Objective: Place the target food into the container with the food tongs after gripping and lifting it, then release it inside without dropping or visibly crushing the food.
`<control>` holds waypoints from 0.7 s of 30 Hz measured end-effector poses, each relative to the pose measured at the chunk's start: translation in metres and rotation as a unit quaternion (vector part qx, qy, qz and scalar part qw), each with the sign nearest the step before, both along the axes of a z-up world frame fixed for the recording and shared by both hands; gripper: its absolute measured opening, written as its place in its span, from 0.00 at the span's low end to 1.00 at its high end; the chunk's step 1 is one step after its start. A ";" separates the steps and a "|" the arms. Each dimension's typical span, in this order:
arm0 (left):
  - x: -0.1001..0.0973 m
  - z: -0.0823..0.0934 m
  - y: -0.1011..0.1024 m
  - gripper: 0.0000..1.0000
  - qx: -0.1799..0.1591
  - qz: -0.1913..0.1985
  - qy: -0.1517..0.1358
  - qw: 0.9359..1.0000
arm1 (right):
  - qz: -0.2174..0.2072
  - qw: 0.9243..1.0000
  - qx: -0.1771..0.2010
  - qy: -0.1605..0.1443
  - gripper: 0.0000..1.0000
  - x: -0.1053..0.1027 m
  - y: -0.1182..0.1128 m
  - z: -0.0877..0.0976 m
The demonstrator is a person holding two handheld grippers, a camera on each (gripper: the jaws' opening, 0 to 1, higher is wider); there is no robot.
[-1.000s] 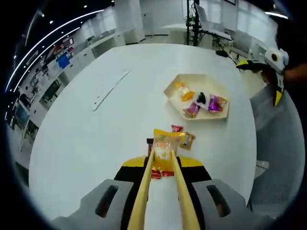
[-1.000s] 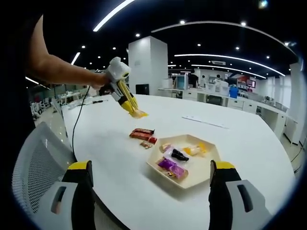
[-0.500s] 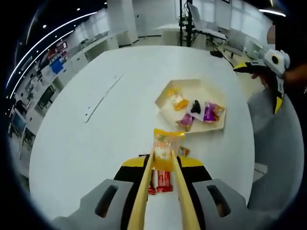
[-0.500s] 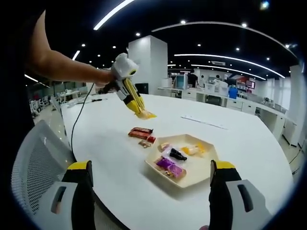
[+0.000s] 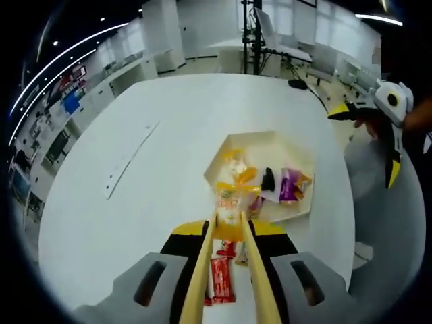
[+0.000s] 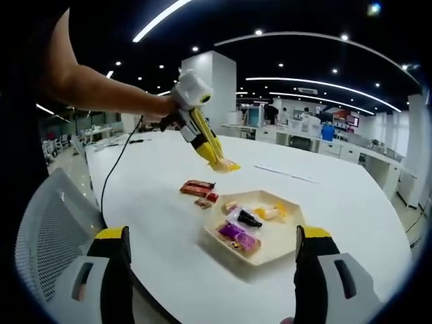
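Left gripper (image 5: 229, 219) is seen with tongs (image 5: 226, 270) clamped in its jaws; the tong tips are closed on an orange-yellow packet (image 5: 231, 202), held in the air over the near edge of the tray (image 5: 223, 152). In the left gripper view the tongs rise from 6 o'clock to the centre, with the packet at their tips overlapping the tray's near rim. The tray is a pale hexagonal one on the white round counter (image 5: 135, 202), slightly toward 3 o'clock of centre; a yellow snack (image 5: 236, 165), a black packet (image 5: 268, 179) and a purple packet (image 5: 287, 185) are seen inside. A red bar (image 5: 221, 280) lies on the counter at 6 o'clock between the tongs' arms, with another small wrapped snack beside it, partly hidden. A thin white strip (image 5: 128, 162) lies on the counter at 9 o'clock, well apart from the tray. The right gripper (image 5: 391, 128) is seen at 3 o'clock of this view, held off the counter edge. In the right gripper view the left gripper (image 6: 192, 101) is held by a hand at 11 o'clock, tongs (image 6: 209, 145) angled down, packet (image 6: 226, 165) pinched above the counter (image 6: 351, 196), just above and beyond the tray (image 6: 270, 250). Red bars (image 6: 196, 189) lie on the counter at 9 o'clock of the tray. The right gripper's (image 6: 212, 270) jaws are spread wide at 7 and 5 o'clock, with nothing between them. A mesh chair (image 6: 47, 229) is seen at 8 o'clock.
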State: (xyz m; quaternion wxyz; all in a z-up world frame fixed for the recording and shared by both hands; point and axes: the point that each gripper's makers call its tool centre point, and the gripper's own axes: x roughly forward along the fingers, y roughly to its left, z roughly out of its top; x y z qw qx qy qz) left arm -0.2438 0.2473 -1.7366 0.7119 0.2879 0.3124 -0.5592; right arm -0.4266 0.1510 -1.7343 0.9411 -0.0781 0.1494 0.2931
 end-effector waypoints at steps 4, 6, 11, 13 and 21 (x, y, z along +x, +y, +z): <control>0.000 -0.002 -0.020 0.19 -0.006 -0.004 0.004 1.000 | -0.002 1.000 0.001 -0.001 1.00 0.000 -0.001 0.001; -0.002 -0.002 -0.029 0.19 -0.009 -0.007 0.005 1.000 | -0.003 1.000 0.001 -0.002 1.00 0.001 -0.001 0.001; -0.004 -0.005 -0.052 0.19 -0.013 -0.009 0.002 1.000 | -0.005 1.000 0.001 -0.004 1.00 0.001 -0.002 0.001; -0.002 -0.007 -0.058 0.19 -0.011 -0.006 -0.003 1.000 | -0.006 1.000 0.000 -0.004 1.00 0.001 -0.002 0.001; -0.003 -0.008 -0.075 0.19 -0.010 -0.016 0.002 1.000 | -0.010 1.000 0.001 -0.005 1.00 0.002 -0.004 0.001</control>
